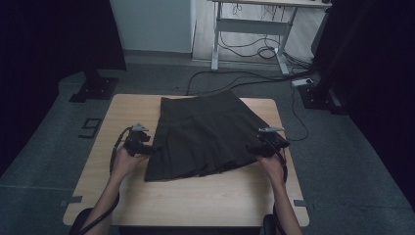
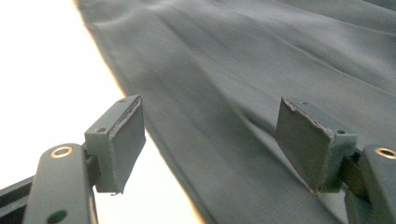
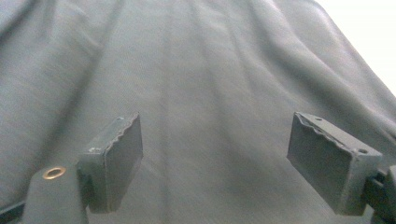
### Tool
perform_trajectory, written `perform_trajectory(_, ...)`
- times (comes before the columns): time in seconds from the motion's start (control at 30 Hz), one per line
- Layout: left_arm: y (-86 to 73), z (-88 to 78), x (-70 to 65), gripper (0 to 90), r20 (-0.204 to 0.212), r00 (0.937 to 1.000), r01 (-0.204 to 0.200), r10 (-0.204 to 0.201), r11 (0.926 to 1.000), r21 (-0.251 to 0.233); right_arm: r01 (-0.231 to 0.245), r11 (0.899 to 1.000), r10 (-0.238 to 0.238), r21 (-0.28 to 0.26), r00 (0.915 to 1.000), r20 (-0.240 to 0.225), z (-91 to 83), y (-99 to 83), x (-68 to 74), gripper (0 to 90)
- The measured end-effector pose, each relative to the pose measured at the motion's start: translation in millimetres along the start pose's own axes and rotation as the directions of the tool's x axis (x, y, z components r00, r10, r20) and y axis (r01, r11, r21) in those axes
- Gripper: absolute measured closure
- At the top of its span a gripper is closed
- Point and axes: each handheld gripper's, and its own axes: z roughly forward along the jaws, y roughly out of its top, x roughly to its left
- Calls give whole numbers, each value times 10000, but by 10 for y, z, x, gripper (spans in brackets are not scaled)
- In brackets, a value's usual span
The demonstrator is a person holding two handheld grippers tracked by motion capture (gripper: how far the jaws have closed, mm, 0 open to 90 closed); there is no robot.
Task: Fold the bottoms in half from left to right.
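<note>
Your left gripper (image 1: 149,148) at skirt's (image 1: 205,132) 9 o'clock edge, right gripper (image 1: 254,148) at 3; jaws wide, empty, poised to pinch both side hems.

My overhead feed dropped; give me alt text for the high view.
A dark pleated skirt lies flat on a wooden table. The left gripper and right gripper, both open, sit at its side edges.
</note>
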Motion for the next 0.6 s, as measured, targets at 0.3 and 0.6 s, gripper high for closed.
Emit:
perform_trajectory(0.3,-39,414,137,264,-1148,9932,-71,170,9963,855,-397,9970,373,666,9986,367,422,-10,-5,246)
perform_trajectory(0.6,-136,376,40,251,-1330,9910,199,-124,9982,557,-48,9980,6,626,9978,663,381,-93,42,278)
